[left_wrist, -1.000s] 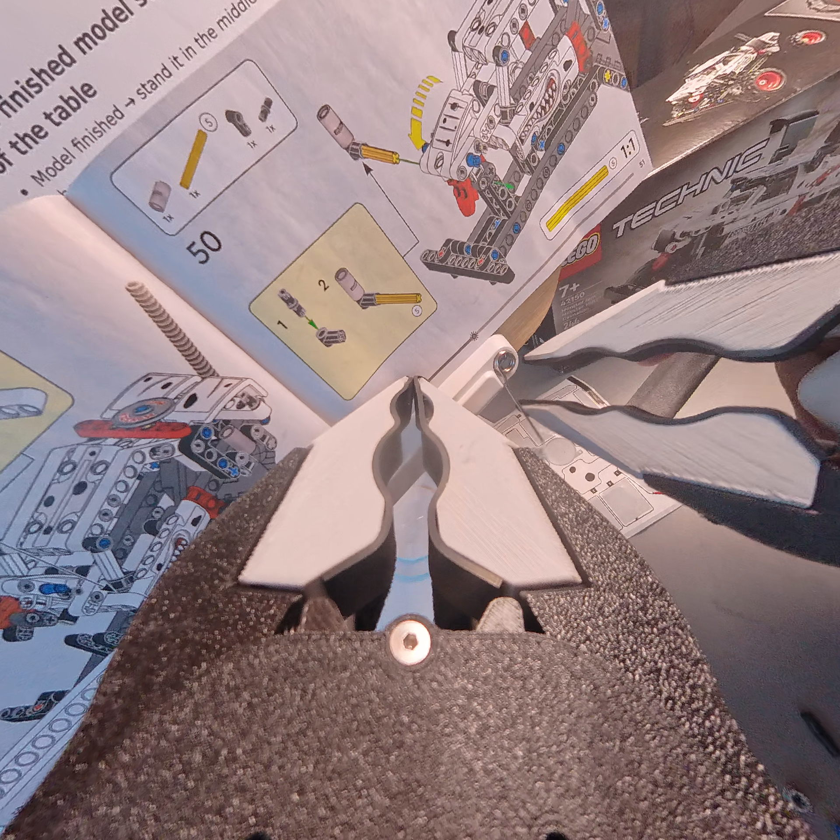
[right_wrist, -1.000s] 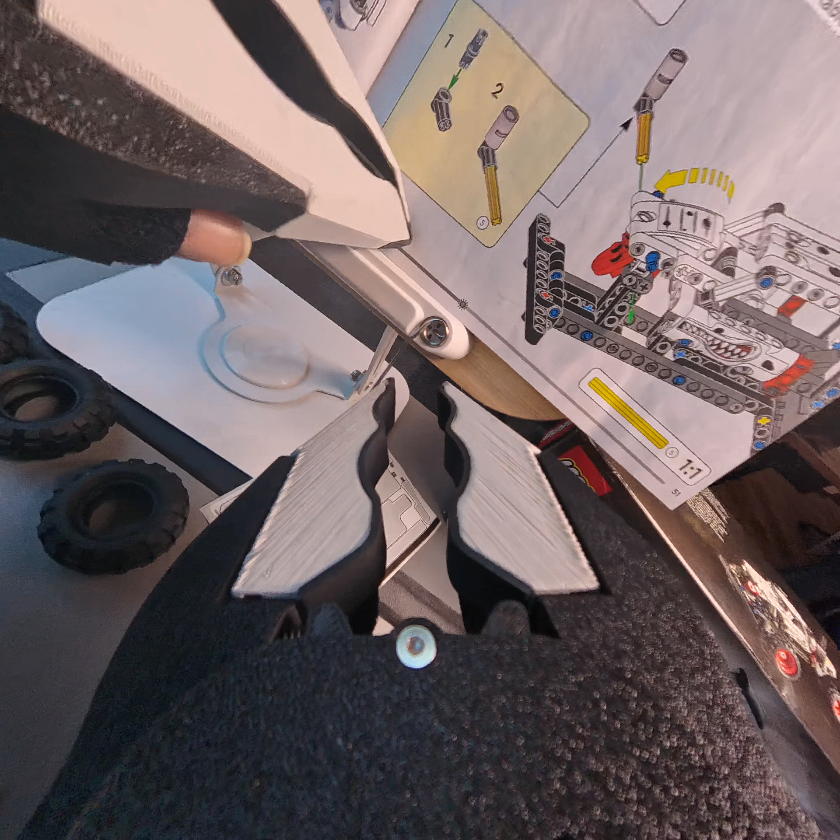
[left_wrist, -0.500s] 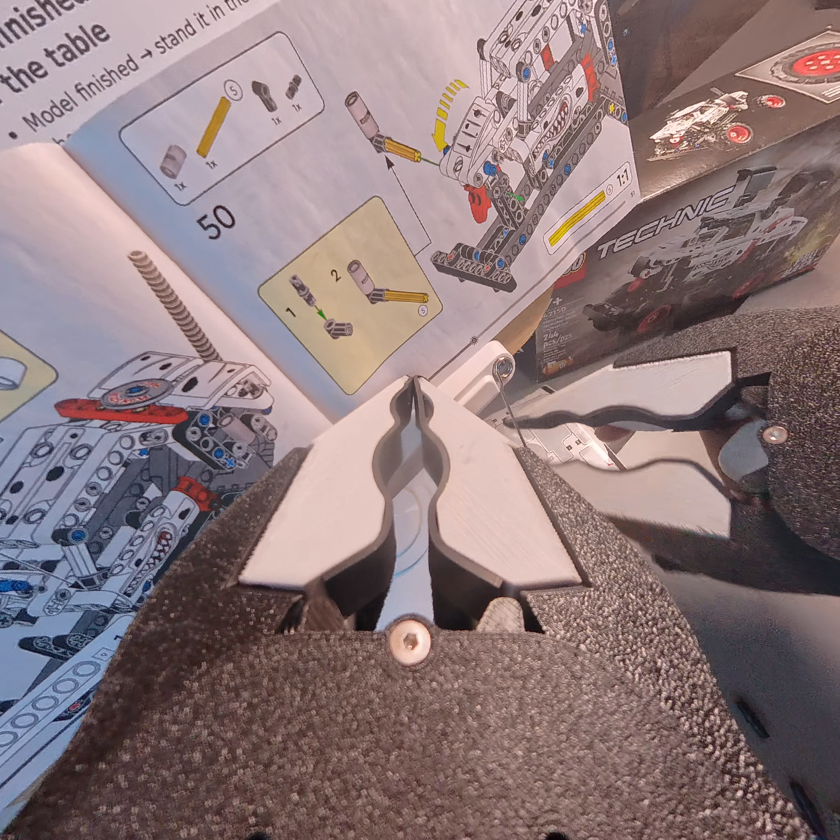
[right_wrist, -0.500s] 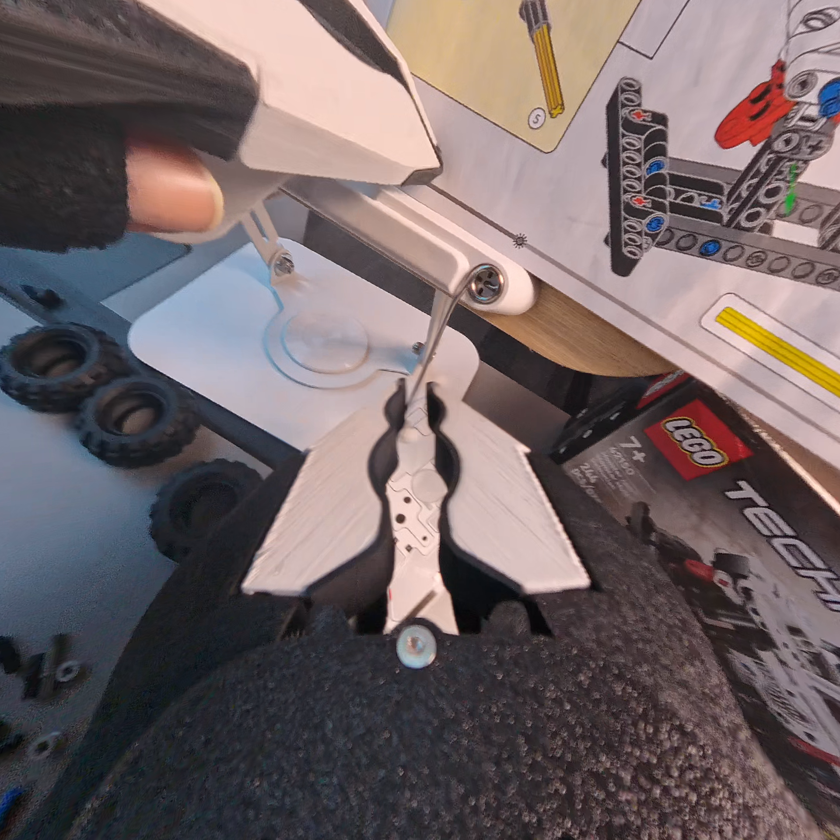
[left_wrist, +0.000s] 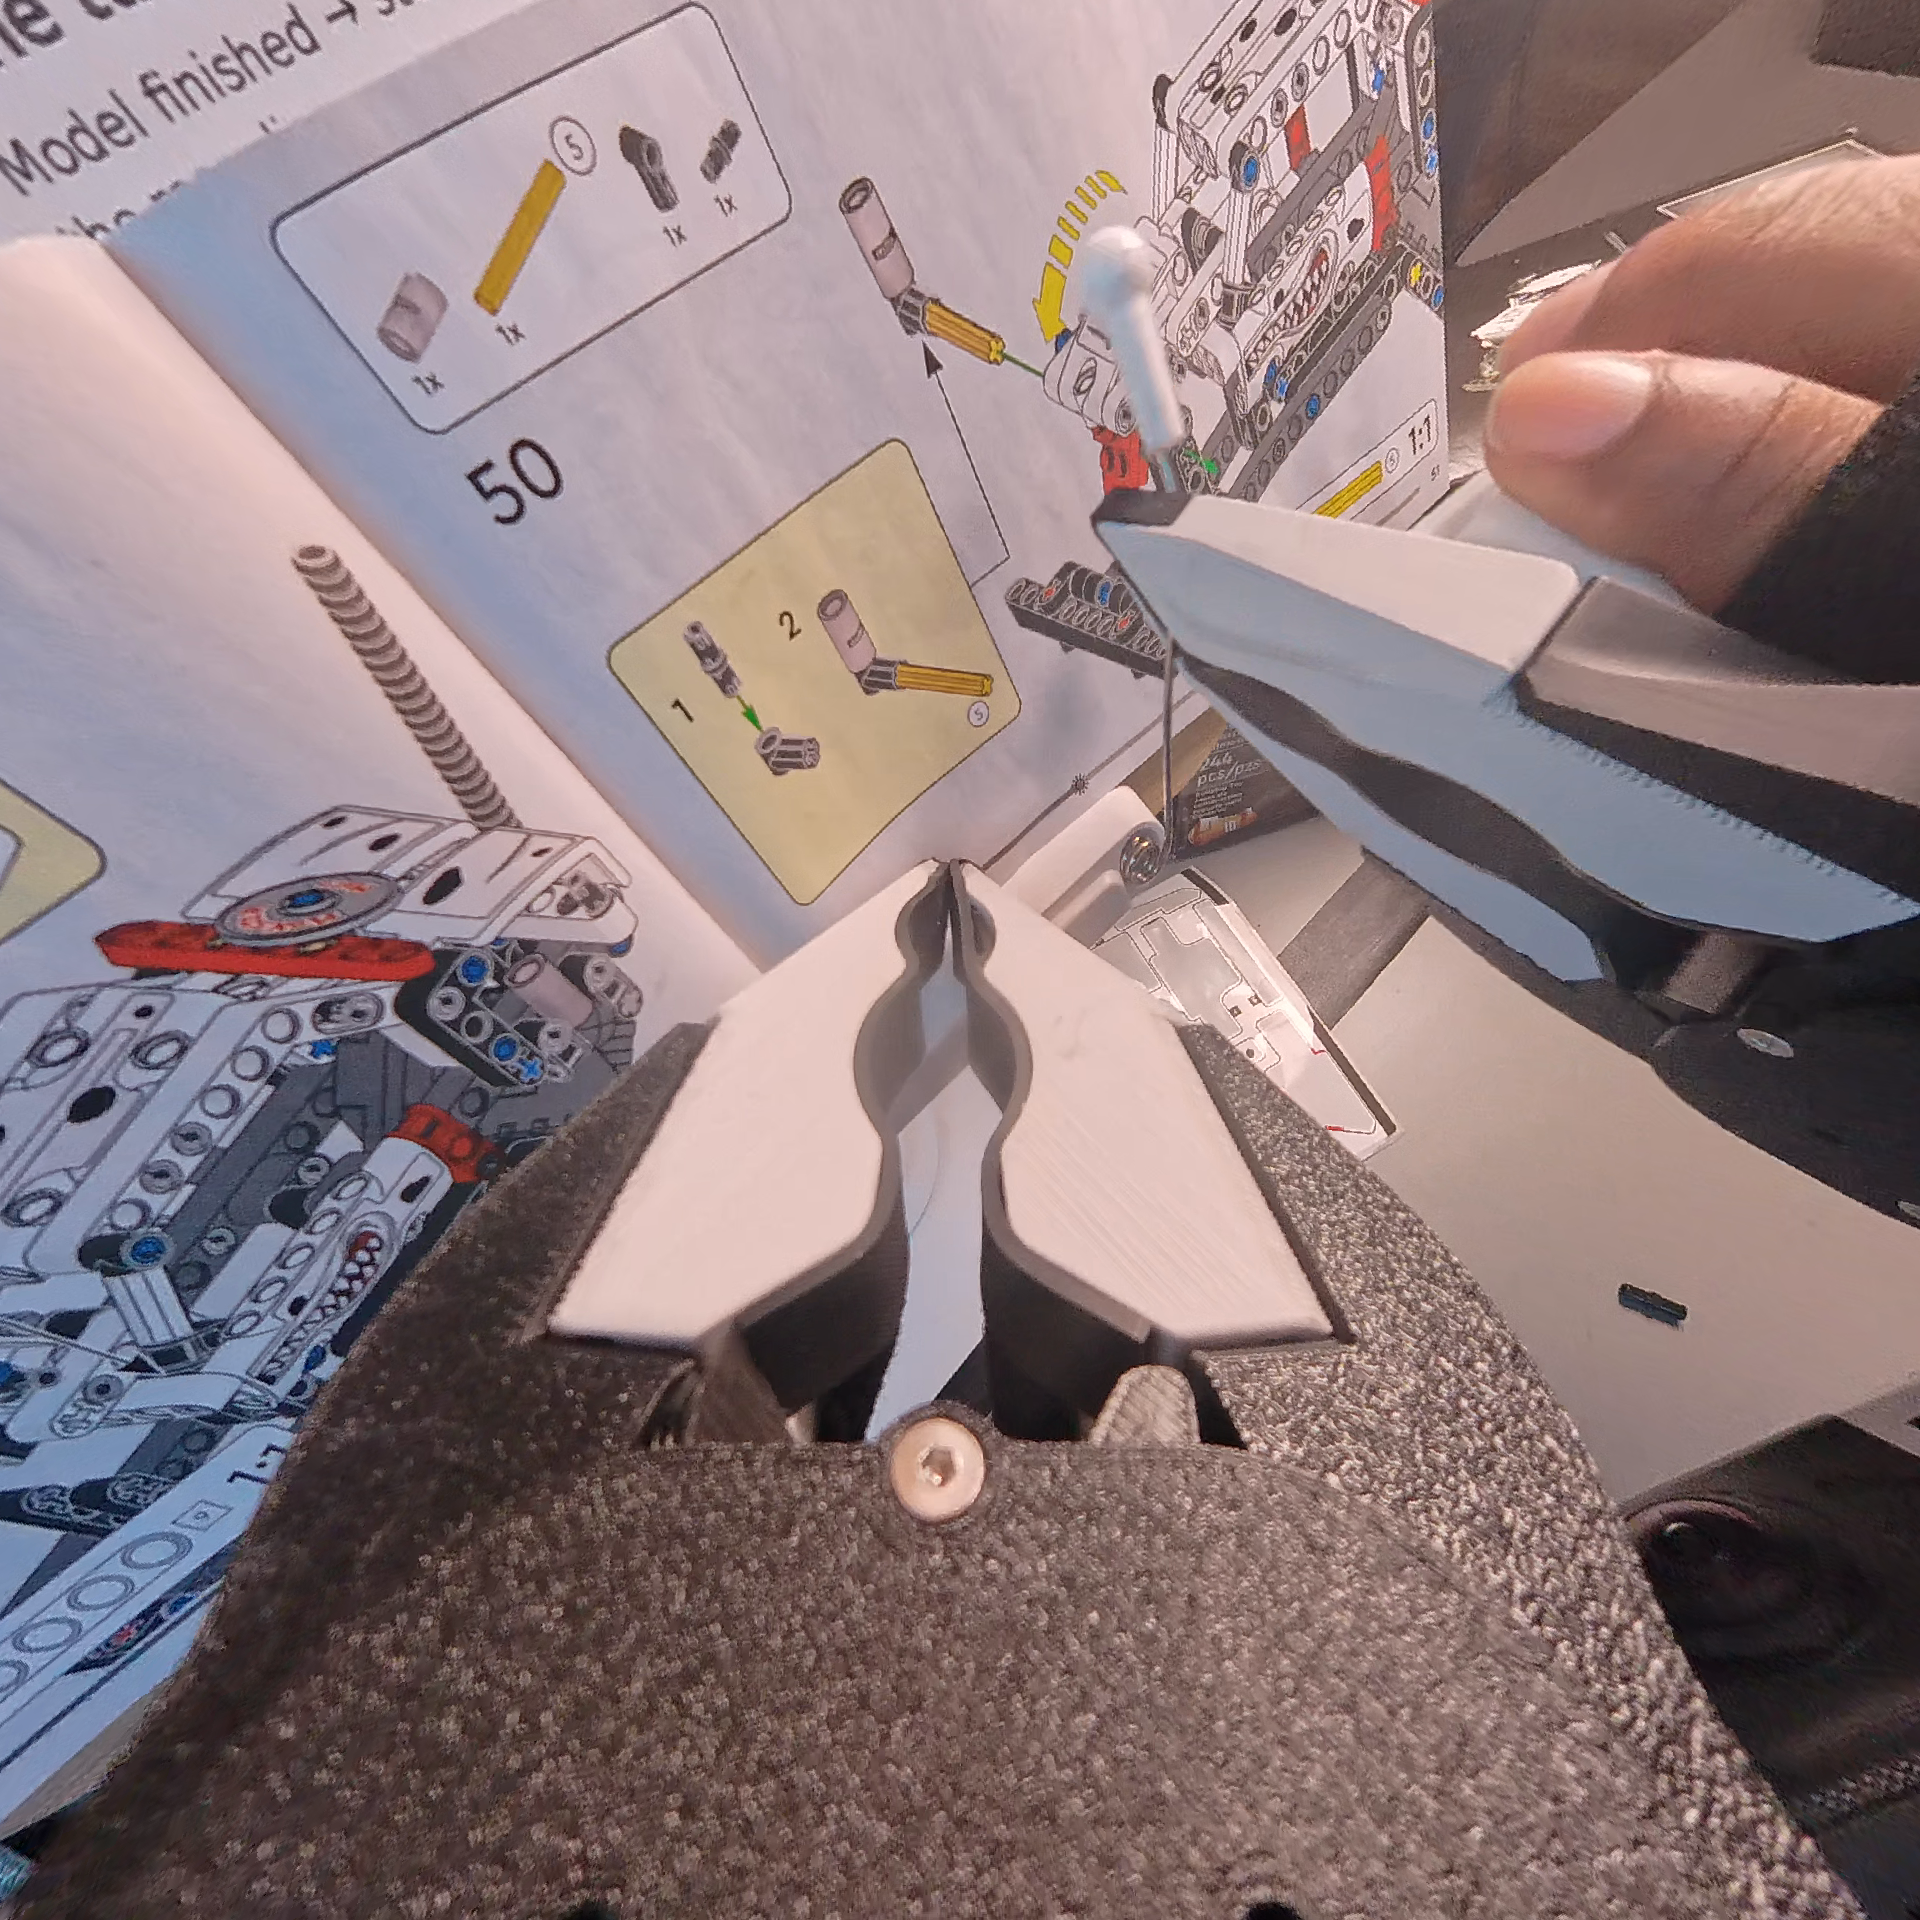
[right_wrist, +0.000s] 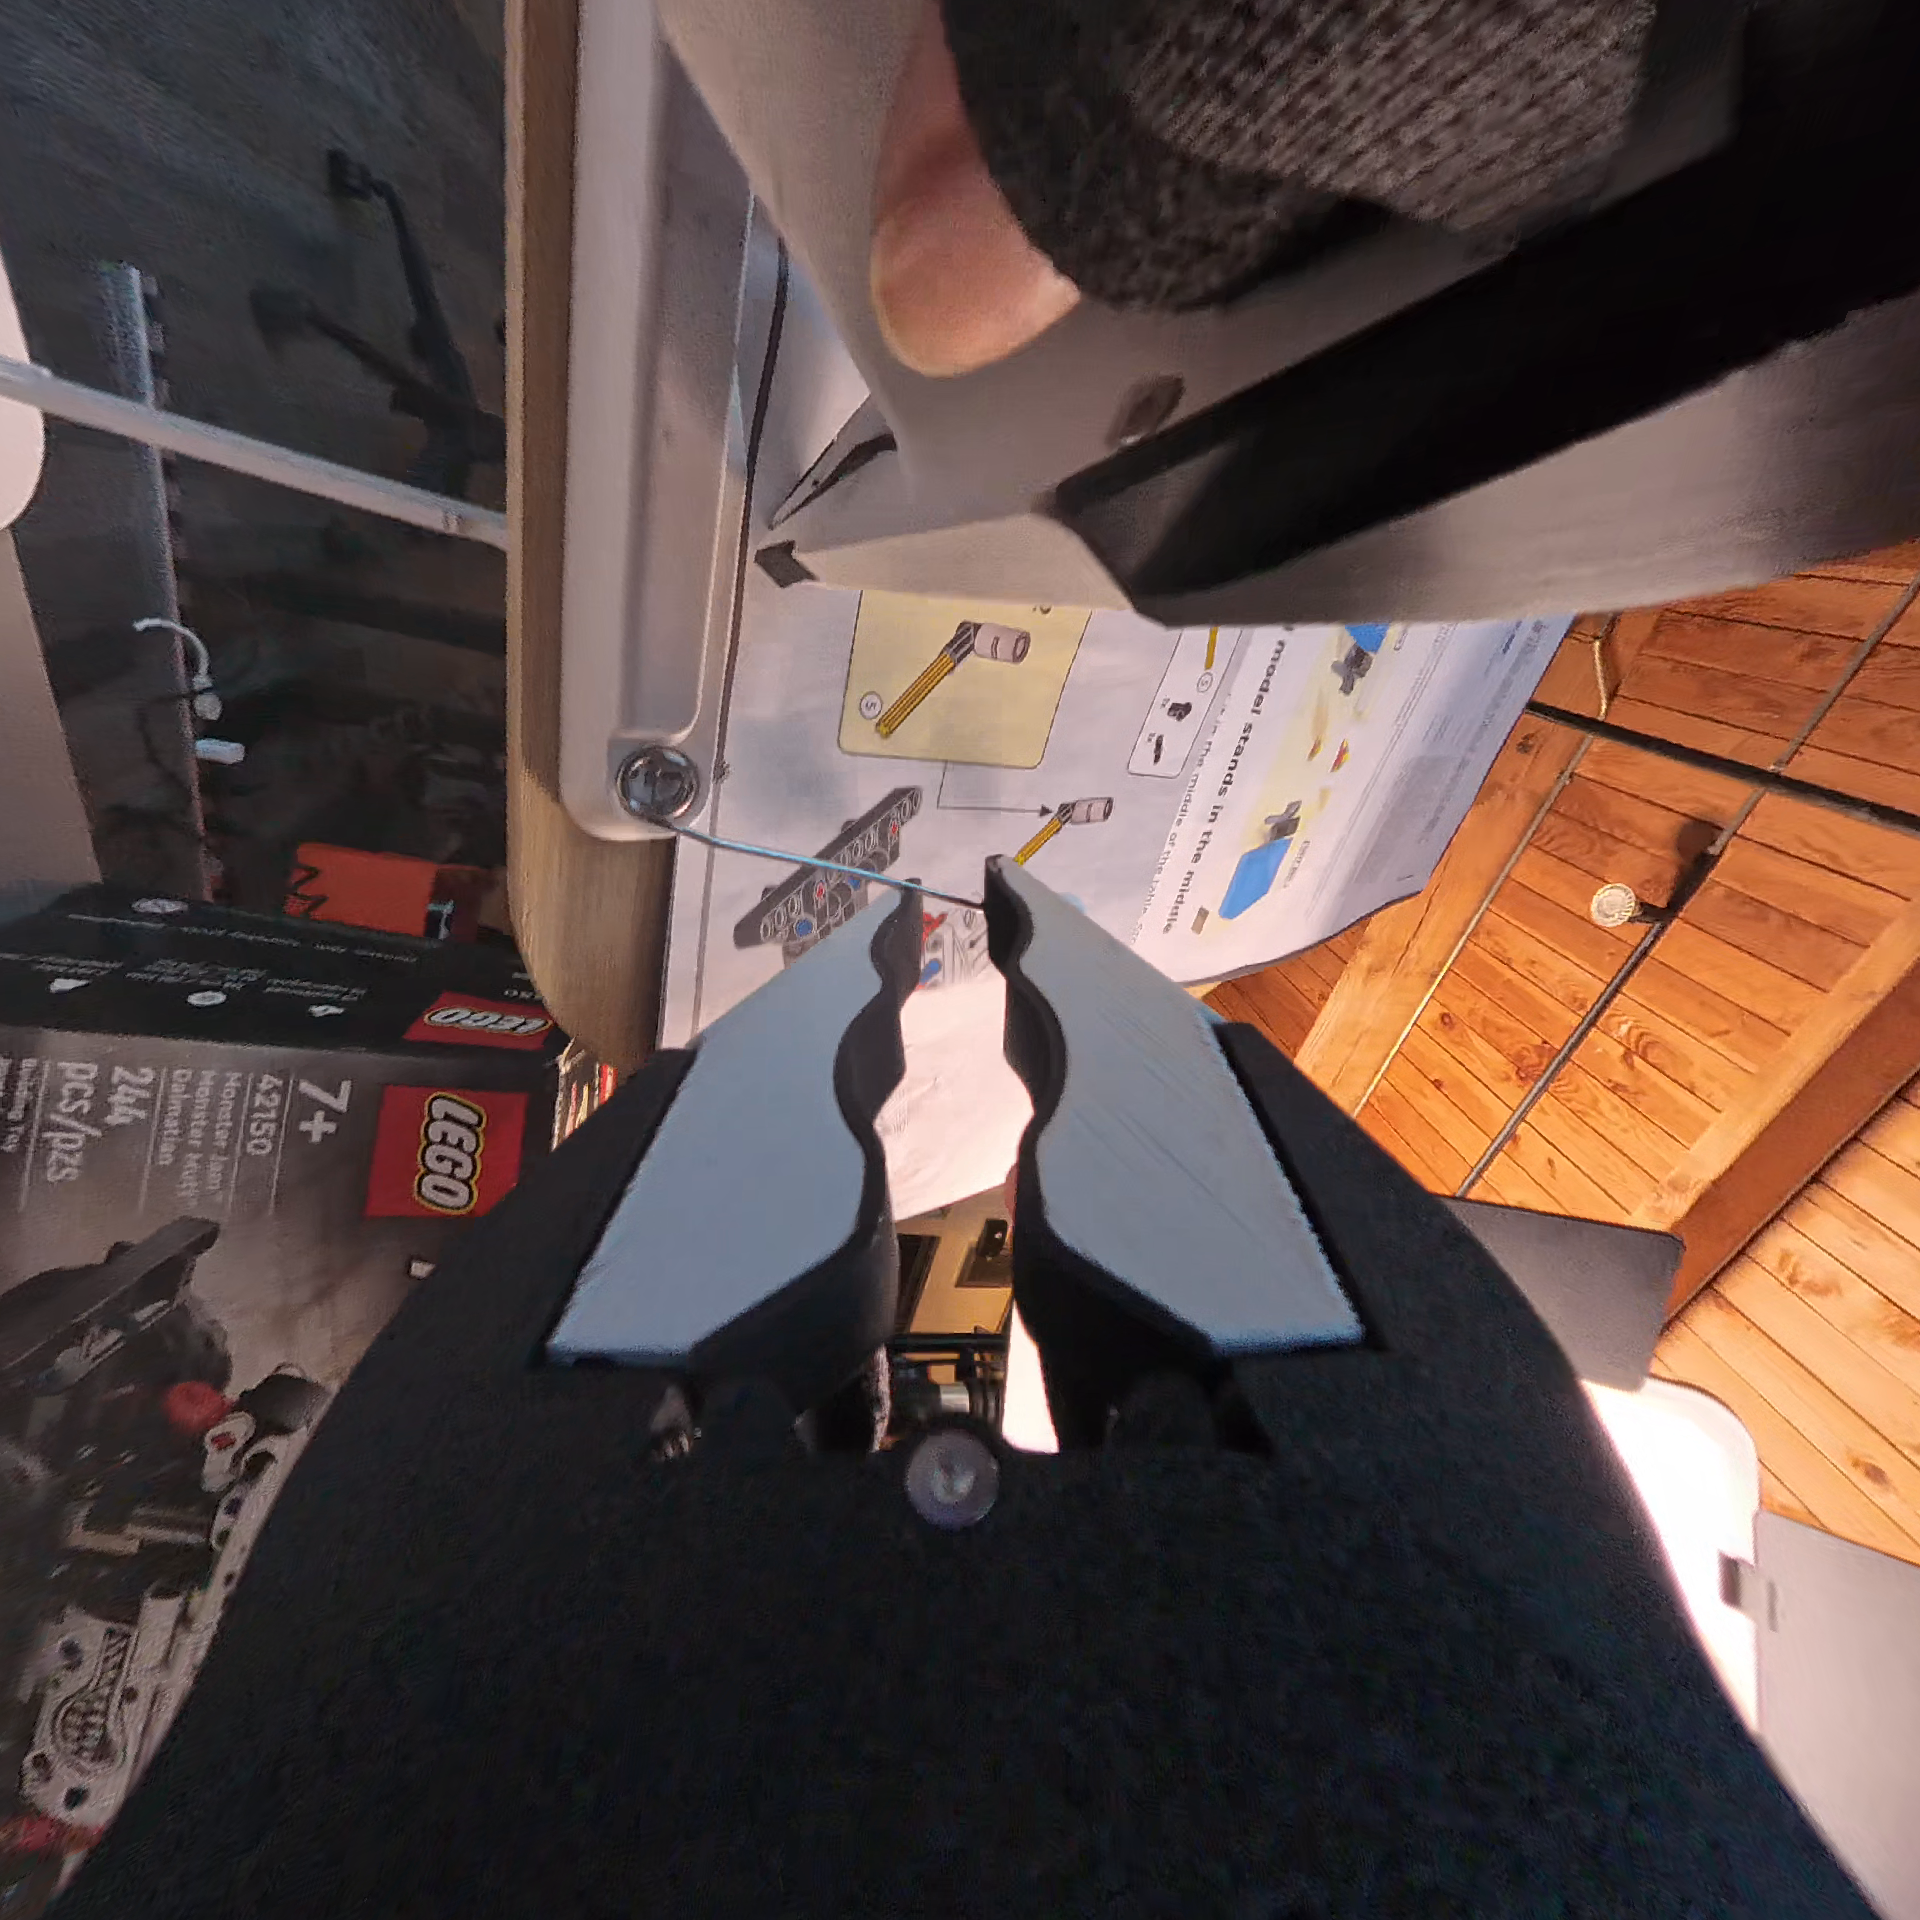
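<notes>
The right gripper (right_wrist: 951, 900) is seen with fingertips narrowly parted about the wire page holder (right_wrist: 810, 858) (whether the wire is pinched cannot be told). The wire's long axis is run leftward to the pivot screw (right_wrist: 657, 779) at left of centre. The left gripper (left_wrist: 951, 873) is clenched at mid-frame, below the instruction booklet (left_wrist: 623, 416).
</notes>
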